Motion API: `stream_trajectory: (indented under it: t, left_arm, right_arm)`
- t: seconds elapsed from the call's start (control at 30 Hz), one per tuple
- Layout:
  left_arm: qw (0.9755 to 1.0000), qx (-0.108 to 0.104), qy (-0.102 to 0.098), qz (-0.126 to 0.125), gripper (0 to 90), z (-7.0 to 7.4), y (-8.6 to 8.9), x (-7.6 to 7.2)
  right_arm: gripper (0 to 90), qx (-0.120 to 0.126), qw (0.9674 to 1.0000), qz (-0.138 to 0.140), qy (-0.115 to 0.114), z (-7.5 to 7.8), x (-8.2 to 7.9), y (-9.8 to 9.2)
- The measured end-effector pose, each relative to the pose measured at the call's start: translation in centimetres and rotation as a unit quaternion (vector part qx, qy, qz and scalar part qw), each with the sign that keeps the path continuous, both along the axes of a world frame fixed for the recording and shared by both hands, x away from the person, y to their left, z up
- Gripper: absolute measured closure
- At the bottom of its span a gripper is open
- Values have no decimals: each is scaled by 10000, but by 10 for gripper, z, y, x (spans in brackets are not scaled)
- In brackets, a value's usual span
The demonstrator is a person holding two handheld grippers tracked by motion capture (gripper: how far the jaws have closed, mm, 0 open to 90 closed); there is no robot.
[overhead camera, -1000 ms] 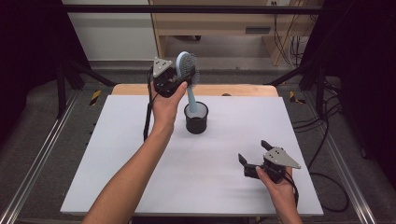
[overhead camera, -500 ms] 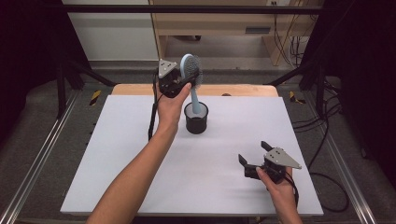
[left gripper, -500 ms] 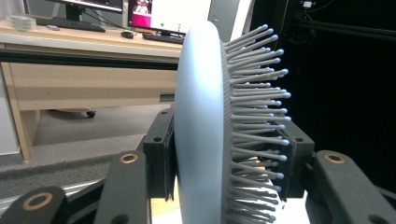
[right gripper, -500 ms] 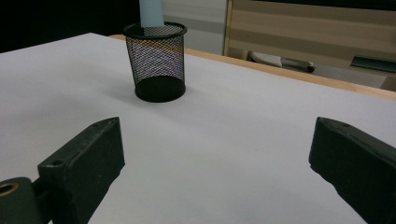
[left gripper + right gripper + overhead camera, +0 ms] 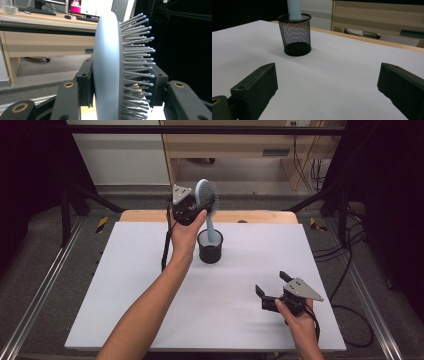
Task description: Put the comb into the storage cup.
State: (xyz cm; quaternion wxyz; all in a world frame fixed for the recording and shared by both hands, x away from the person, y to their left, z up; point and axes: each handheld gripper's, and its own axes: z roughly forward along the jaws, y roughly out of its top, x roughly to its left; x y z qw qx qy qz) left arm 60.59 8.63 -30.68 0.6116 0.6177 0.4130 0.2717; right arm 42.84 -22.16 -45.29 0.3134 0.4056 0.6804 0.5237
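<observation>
While the handle end sits inside the cup, this entry records a hairbrush held by its head.

Item 1: hairbrush, pale blue, upper centre of the high view, leaning slightly. Its handle runs down into the mesh cup; whether the tip touches the cup floor cannot be told.

Item 2: mesh cup, black, upright, centre of the high view on the white surface.

Item 3: left gripper, jaws pinching the brush head, one pad on the smooth back, the other among the bristles, as the left gripper view shows.

Item 4: right gripper, lower right of the high view, jaws spread wide with nothing between them, resting low on the surface, well apart from the cup.

Hazards, as judged: the bristle-side pad bears on springy pins, so the head may twist or slip in the grip. The cup looks light and nothing steadies it; a sideways pull on the handle could tip or drag it. A release with the brush leaning could topple the cup.
</observation>
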Motion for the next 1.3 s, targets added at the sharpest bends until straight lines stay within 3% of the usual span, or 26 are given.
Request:
stream_trajectory:
  t: [1.3]
  left_arm:
    - [9998, 111, 119, -94, 499, -20, -8, 1]
  right_arm:
    - [31, 34, 9999, 103, 30, -1, 0, 0]
